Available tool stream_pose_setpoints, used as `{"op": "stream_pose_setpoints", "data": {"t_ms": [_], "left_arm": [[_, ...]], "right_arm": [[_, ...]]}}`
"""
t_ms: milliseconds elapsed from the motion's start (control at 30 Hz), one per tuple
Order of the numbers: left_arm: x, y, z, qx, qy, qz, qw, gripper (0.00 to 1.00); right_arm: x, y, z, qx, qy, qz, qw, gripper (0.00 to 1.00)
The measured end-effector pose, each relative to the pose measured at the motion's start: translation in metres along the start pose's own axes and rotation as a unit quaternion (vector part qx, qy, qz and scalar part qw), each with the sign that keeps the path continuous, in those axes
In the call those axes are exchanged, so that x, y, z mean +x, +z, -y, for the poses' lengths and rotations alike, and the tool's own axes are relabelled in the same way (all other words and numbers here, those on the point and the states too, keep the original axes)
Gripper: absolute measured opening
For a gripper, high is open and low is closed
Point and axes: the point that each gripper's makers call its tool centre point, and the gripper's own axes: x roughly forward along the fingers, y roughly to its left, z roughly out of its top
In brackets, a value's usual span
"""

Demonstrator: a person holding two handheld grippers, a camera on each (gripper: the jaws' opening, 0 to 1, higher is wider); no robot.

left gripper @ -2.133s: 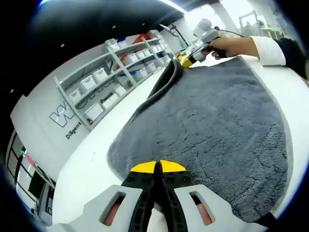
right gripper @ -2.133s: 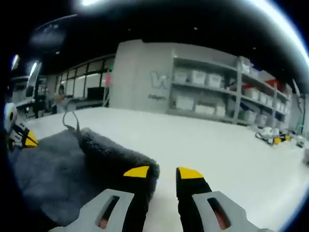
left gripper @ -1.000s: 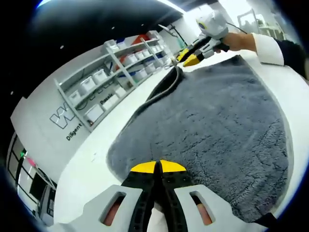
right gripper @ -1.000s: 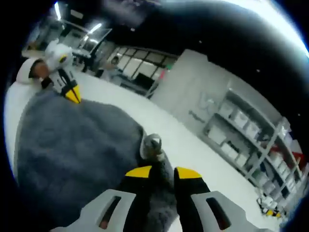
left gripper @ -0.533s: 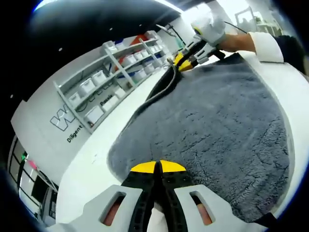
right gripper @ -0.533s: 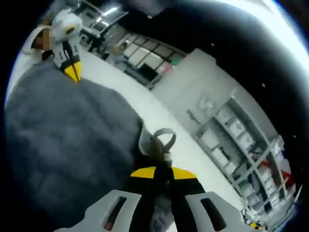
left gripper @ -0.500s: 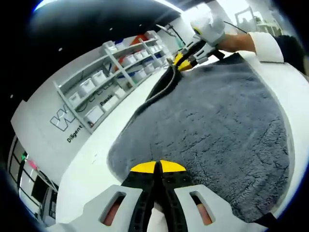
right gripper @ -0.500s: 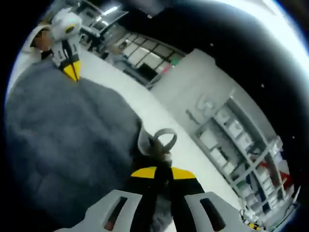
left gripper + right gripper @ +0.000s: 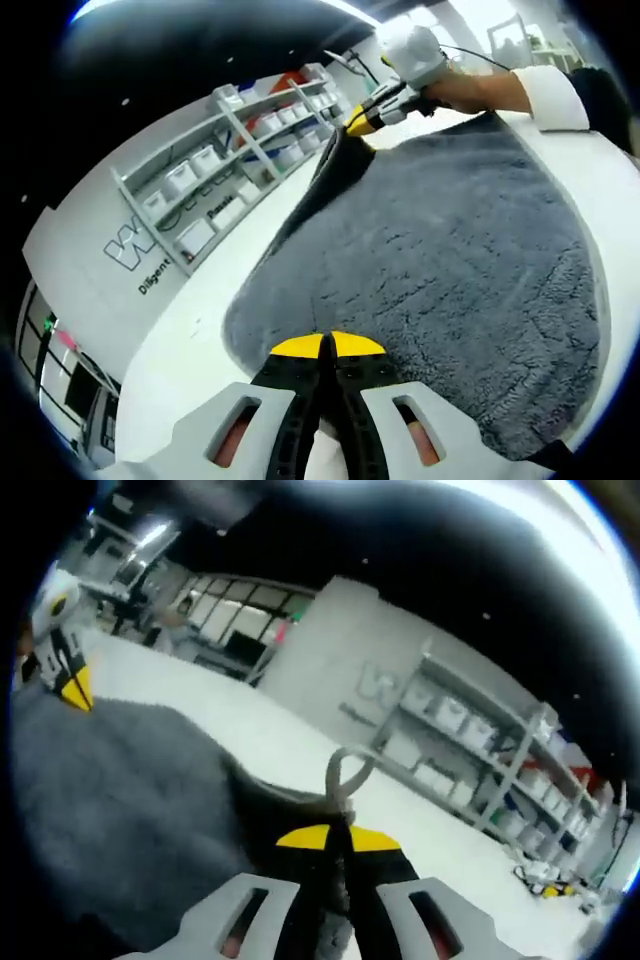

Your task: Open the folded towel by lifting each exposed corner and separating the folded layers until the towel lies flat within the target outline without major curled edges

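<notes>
White table (image 9: 190, 335), grey towel (image 9: 440, 250) spread, left tongs (image 9: 328, 346) pinching its edge, right tongs (image 9: 335, 837) pinching a raised corner, far edge cut off.

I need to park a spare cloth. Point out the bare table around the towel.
Bare white table runs between the grey towel and the shelving wall; in the right gripper view it spreads past the right tool. Crowded: the towel's corners, pinched by the left tool and the right tool.
</notes>
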Motion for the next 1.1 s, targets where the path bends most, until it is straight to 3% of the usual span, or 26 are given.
{"op": "stream_pose_setpoints", "data": {"t_ms": [167,333,500,567,667,767,833,967,1100], "left_arm": [[0.000,-0.001,-0.002,-0.015,-0.004,0.003,0.9999,0.00],[0.000,-0.001,-0.002,-0.021,-0.006,0.004,0.9998,0.00],[-0.001,-0.001,-0.001,-0.008,-0.003,0.002,1.0000,0.00],[-0.002,-0.001,-0.002,-0.009,-0.003,0.002,1.0000,0.01],[-0.003,-0.001,-0.007,-0.010,0.002,0.004,0.9999,0.06],[-0.007,0.005,-0.012,-0.106,-0.011,0.036,0.9937,0.08],[-0.011,0.004,-0.022,-0.154,-0.011,0.051,0.9867,0.10],[-0.017,-0.004,-0.037,-0.167,0.009,0.051,0.9846,0.14],[-0.019,-0.005,-0.040,-0.211,-0.002,0.061,0.9757,0.19]], "right_arm": [[0.015,-0.013,0.012,0.038,-0.020,-0.012,0.9990,0.00],[0.009,-0.012,0.027,-0.001,-0.057,-0.022,0.9981,0.02],[0.001,-0.010,0.033,0.012,-0.059,-0.022,0.9979,0.03],[-0.002,-0.007,0.026,0.021,-0.039,-0.021,0.9988,0.03],[-0.006,0.012,0.012,0.051,-0.006,0.014,0.9986,0.05],[-0.013,0.037,-0.016,0.086,0.056,0.052,0.9933,0.06],[-0.016,0.049,-0.031,0.077,0.081,0.070,0.9912,0.08],[-0.021,0.061,-0.062,0.046,0.127,0.086,0.9871,0.12],[-0.029,0.069,-0.098,0.028,0.187,0.094,0.9774,0.18]]}}
